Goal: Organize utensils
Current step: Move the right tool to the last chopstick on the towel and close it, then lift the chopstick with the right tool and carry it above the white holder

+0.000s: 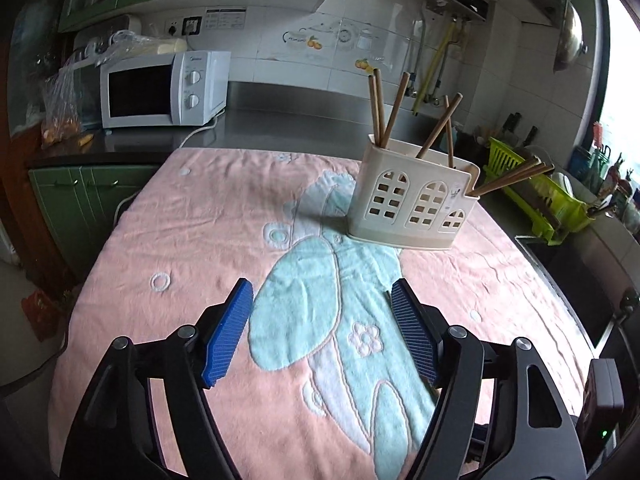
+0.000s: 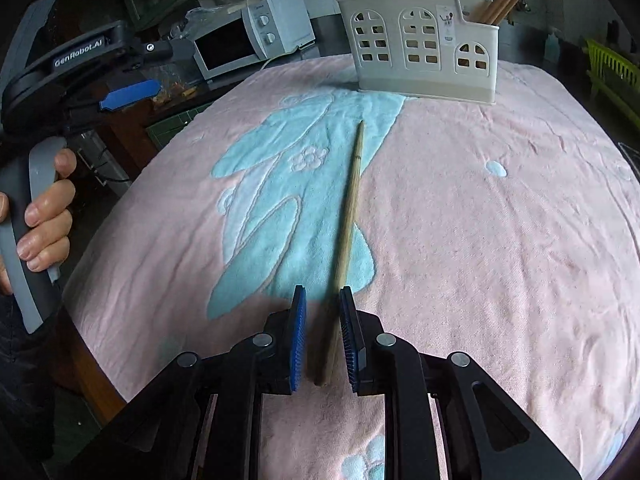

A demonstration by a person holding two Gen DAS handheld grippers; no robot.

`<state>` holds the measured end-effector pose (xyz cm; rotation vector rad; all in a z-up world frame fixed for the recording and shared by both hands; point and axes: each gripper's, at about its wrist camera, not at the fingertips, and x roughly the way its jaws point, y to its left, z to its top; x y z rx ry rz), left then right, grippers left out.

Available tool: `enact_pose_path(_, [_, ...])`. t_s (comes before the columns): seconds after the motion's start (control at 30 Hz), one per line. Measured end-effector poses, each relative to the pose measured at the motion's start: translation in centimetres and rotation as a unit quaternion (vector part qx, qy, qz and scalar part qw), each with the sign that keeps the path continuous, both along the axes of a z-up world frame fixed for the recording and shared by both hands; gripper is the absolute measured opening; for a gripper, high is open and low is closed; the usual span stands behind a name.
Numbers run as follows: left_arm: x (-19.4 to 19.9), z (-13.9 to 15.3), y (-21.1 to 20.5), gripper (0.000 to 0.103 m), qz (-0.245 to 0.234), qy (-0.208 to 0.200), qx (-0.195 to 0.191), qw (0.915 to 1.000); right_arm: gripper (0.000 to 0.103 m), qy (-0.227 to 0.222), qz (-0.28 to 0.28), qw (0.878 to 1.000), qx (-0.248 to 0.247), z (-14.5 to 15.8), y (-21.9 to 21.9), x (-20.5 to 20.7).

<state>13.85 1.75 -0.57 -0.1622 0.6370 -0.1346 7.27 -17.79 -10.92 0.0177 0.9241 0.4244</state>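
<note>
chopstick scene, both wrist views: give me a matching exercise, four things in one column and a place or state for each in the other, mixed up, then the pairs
Things
1. chopstick
2. holder
3. left gripper
4. microwave

Places or states
A. upright at the far end of the towel, sticks in it
B. jaws wide apart, nothing between them
C. lying flat on the towel, near end between the right gripper's pads
D. on the counter beyond the towel

Pairs: 1-C, 2-A, 3-B, 4-D
</note>
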Motion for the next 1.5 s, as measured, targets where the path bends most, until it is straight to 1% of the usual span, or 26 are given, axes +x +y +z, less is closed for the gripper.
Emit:
enact_pose_path(0.03, [0.0, -0.2, 0.2, 0.072, 0.002, 0.001, -0.002, 1.0000, 0.018, -0.010, 0.000, 1.000, -0.021, -0.1, 0.4, 0.0])
enact_pose_path(0.07, [0.0, -0.3, 0.2, 0.072, 0.002, 0.001, -0.003, 1.0000, 0.018, -0.012, 0.001, 1.000, -0.028, -0.1, 0.6, -0.1])
enact_pose_path(0.1, [0.1, -0.4, 0.3, 0.072, 0.002, 0.002, -0.004, 1.0000, 0.018, -0.008, 0.000, 1.000, -0.027, -0.3, 0.6, 0.0])
enact_pose_path(0.17, [0.1, -0.8, 0.2, 0.072, 0.003, 0.005, -0.001, 1.0000, 0.015, -0.015, -0.002, 0.999, -0.033, -0.4, 0.5, -0.1])
enact_pose_path(0.23, [0.2, -1.1, 0.0, 0.072, 0.004, 0.006, 0.003, 1.0000, 0.014, -0.017, 0.000, 0.999, -0.034, -0.6, 0.3, -0.4])
enact_pose_path(0.3, [0.3, -1.4, -0.2, 0.072, 0.005, 0.012, 0.003, 0.9999, 0.010, -0.020, -0.001, 0.999, -0.037, -0.7, 0.1, -0.5])
enact_pose_path(0.4, [0.3, -1.6, -0.4, 0.072, 0.007, 0.011, 0.008, 0.9999, 0.008, -0.020, 0.003, 0.999, -0.036, -0.6, 0.0, -0.4])
enact_pose_path(0.47, [0.2, -1.7, -0.3, 0.075, 0.008, 0.010, 0.008, 0.9999, 0.007, -0.022, 0.003, 0.999, -0.039, -0.3, -0.1, -0.7])
enact_pose_path(0.53, [0.2, -1.9, -0.4, 0.076, 0.009, 0.009, 0.010, 0.9999, 0.007, -0.035, 0.004, 0.998, -0.047, 0.5, -0.3, -1.2])
enact_pose_path(0.63, [0.2, -2.0, -0.6, 0.076, 0.006, 0.008, 0.018, 0.9998, 0.007, -0.062, 0.003, 0.997, -0.053, 2.6, -0.8, -1.3])
enact_pose_path(0.77, [0.5, -2.6, -0.7, 0.076, 0.000, 0.014, 0.011, 0.9998, 0.007, -0.105, 0.002, 0.993, -0.054, 6.3, -1.6, -1.1])
enact_pose_path(0.93, [0.5, -3.0, -0.6, 0.076, -0.001, 0.018, 0.011, 0.9998, 0.007, -0.134, 0.007, 0.990, -0.053, 9.9, -2.4, -0.1])
enact_pose_path(1.07, [0.9, -3.3, -0.6, 0.076, 0.001, 0.025, 0.009, 0.9997, 0.007, -0.149, -0.001, 0.988, -0.035, 11.9, -3.6, 1.2])
enact_pose_path(1.17, [1.0, -3.2, -0.8, 0.076, -0.002, 0.027, 0.006, 0.9996, 0.007, -0.162, -0.008, 0.987, -0.008, 13.8, -4.7, 2.5])
enact_pose_path(1.27, [1.0, -3.3, -1.0, 0.076, -0.005, 0.028, 0.011, 0.9995, 0.007, -0.180, -0.009, 0.984, 0.005, 16.7, -5.5, 4.1])
enact_pose_path(1.37, [1.1, -3.4, -1.1, 0.076, -0.007, 0.031, 0.016, 0.9994, 0.007, -0.198, -0.010, 0.980, 0.006, 20.1, -6.4, 5.9])
enact_pose_path(1.43, [1.1, -3.5, -1.1, 0.079, -0.006, 0.033, 0.018, 0.9993, 0.007, -0.202, -0.003, 0.979, 0.006, 22.6, -6.9, 7.5])
enact_pose_path(1.5, [1.1, -3.5, -1.0, 0.080, -0.005, 0.035, 0.020, 0.9992, 0.007, -0.215, -0.004, 0.977, -0.004, 24.8, -7.2, 8.6])
